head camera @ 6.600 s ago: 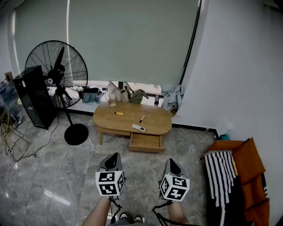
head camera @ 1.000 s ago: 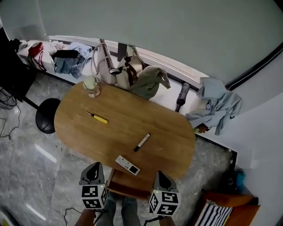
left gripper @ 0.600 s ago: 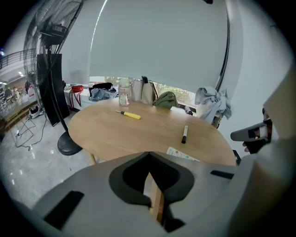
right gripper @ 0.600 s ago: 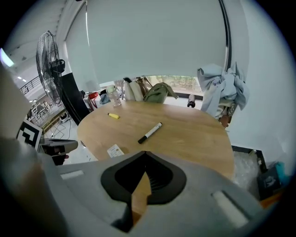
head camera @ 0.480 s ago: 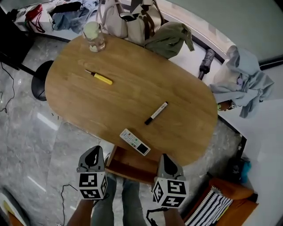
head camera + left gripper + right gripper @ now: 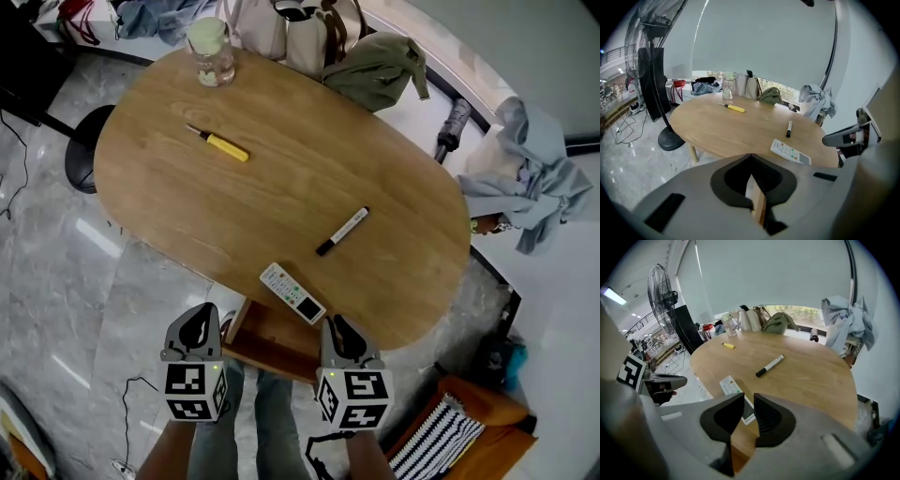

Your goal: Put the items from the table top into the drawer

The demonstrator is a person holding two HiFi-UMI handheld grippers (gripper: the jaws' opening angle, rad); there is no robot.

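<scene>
On the oval wooden table lie a white remote at the near edge, a black-and-white marker and a yellow-handled tool. A glass jar stands at the far left. Under the near edge a wooden drawer stands pulled out. My left gripper hangs left of the drawer, shut and empty. My right gripper hovers over the drawer's right end, just short of the remote. Its jaws are opening to a narrow gap with nothing between them.
Bags and a green pouch crowd the table's far edge. A fan base stands on the floor at the left. Blue clothes and an umbrella lie at the right. The person's legs are below the drawer.
The person has come up to the table and now looks steeply down on it. Both grippers have sunk toward the table's near edge and the drawer.
</scene>
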